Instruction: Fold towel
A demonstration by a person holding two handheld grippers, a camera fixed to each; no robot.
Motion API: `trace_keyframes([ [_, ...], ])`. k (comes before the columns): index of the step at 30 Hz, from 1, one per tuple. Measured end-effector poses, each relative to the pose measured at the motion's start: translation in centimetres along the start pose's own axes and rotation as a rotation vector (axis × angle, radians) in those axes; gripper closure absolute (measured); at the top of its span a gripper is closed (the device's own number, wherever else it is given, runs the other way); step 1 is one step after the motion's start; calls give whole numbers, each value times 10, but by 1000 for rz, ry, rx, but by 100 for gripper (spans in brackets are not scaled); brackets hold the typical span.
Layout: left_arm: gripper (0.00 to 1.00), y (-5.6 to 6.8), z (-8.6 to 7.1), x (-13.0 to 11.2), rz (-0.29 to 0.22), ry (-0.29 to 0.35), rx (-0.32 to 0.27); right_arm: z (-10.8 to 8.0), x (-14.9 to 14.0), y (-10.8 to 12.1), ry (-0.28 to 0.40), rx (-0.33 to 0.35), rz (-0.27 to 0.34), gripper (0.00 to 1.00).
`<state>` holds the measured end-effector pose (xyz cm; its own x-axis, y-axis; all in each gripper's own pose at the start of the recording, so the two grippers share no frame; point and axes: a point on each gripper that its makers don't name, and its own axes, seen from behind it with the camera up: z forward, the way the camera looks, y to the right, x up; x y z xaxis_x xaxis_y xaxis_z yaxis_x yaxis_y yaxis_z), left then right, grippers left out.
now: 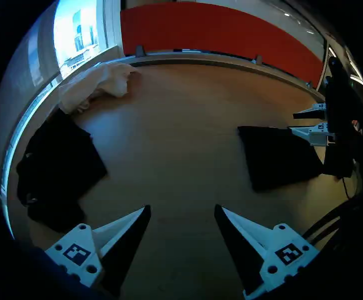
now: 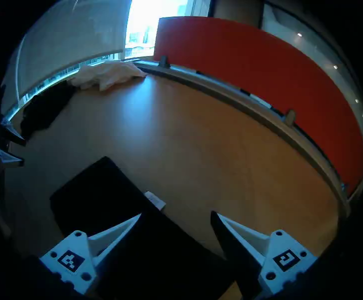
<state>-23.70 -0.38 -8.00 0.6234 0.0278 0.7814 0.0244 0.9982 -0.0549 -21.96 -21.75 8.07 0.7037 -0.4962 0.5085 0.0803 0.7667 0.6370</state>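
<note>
Towel folding, taken first from the left gripper view. Your left gripper hangs over the bare wooden table, its jaws spread wide with nothing between them. Ahead and to the right of those jaws lies the dark towel, flat and straight-edged. The right gripper reaches in over the towel's far side. Left of the jaws sits a dark heap of cloth. Beyond it a crumpled pale cloth lies near the window. A red panel runs behind the table's far edge.

In the right gripper view, your right gripper hovers directly over the dark towel. Its jaws are wide apart and grip nothing. The left jaw is above the cloth and the right jaw above bare table. A small white tag shows at the towel's edge, just ahead of the jaws.

By my reading, you are between grips: the towel lies flat and neither gripper has it. The next move calls for lowering the right jaws onto an edge or corner and closing, with the left gripper brought across to take a second one.

The towel's near part is cut off below the jaws. Its layers are too dark to count, so I cannot tell how many folds it has. I cannot tell whether the heap is one cloth or several.
</note>
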Motion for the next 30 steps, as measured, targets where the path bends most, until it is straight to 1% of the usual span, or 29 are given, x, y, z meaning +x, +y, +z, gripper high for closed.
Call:
trace_keyframes([
  [3,6,0,0,0,3,0,0,-5,-3,-1,1,1,2,3],
  [9,6,1,0,0,8,-1,-2,-20,-14,-3,-1,-1,10,3],
  [21,6,7,-1,4,22,5,-9,-57,-54,-4,-15,-13,54,3],
  [30,6,8,-2,3,27,7,-11,-83,-88,-1,-42,-28,86,3],
])
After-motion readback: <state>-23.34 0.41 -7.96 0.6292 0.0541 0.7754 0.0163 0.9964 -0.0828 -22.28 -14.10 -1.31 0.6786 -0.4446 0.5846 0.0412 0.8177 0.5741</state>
